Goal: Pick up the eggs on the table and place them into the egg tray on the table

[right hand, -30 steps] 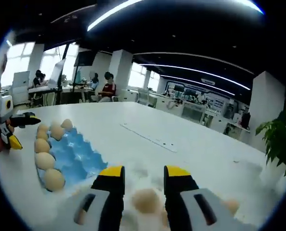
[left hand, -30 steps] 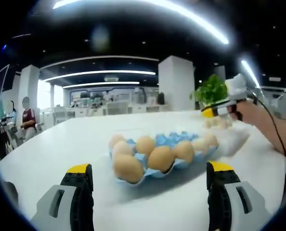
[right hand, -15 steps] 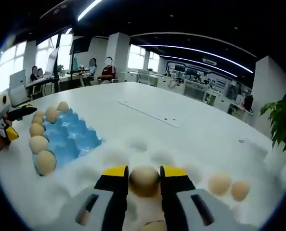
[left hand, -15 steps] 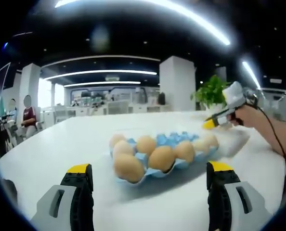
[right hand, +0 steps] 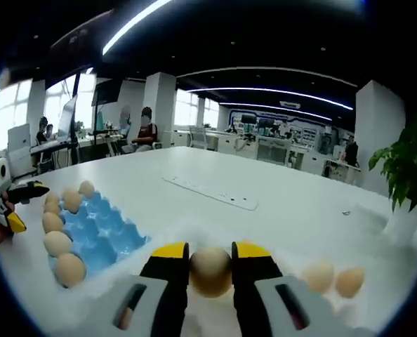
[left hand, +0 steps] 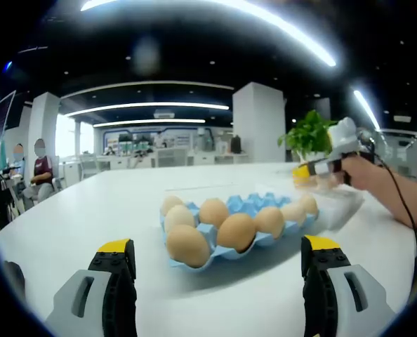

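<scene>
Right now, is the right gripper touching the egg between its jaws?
Touching. In the right gripper view, the right gripper has both yellow-tipped jaws pressed against the sides of the egg, with no gap on either side.

Bright ceiling strips flare overhead; windows blown out; soft shadow cast under tray; edges bent by fisheye; background softened.
</scene>
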The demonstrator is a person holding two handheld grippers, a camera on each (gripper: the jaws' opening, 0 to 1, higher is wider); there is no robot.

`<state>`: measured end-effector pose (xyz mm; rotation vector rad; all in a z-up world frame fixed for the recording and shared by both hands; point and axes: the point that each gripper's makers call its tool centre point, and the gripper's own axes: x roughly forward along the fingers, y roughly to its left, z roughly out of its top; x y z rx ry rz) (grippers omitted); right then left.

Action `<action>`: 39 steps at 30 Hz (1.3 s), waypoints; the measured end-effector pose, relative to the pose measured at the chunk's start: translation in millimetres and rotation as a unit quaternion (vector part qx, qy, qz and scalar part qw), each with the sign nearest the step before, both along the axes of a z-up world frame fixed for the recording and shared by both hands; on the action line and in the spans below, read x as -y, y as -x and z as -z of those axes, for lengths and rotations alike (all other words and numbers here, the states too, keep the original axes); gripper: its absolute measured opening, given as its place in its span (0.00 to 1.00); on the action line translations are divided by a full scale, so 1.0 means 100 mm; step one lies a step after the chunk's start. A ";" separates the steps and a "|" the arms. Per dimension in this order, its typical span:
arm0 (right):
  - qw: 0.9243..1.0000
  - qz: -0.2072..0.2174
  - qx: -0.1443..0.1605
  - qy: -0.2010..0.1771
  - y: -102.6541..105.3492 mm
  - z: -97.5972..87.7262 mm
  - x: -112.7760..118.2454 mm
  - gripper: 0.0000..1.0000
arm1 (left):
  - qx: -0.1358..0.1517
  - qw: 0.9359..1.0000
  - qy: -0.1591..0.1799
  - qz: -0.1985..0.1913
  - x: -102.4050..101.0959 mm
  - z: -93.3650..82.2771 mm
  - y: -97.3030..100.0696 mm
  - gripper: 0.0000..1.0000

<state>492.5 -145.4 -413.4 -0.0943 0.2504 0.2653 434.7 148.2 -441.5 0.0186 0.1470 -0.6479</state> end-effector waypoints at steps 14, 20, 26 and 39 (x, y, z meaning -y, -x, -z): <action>0.998 -0.056 -0.007 -0.027 -0.13 0.05 -0.26 0.25 | 0.002 1.000 0.002 0.001 0.01 -0.02 0.00 1.00; 0.998 -0.067 0.001 -0.001 -0.15 0.06 -0.34 0.26 | 0.001 1.000 0.002 0.000 0.01 -0.01 0.00 1.00; 0.998 -0.068 0.001 -0.001 -0.18 0.11 -0.34 0.28 | 0.001 1.000 0.002 -0.001 0.00 -0.01 -0.01 1.00; 0.988 -0.092 0.053 -0.109 -0.09 -0.29 -0.57 0.27 | 0.005 1.000 0.000 0.000 0.01 -0.02 0.00 1.00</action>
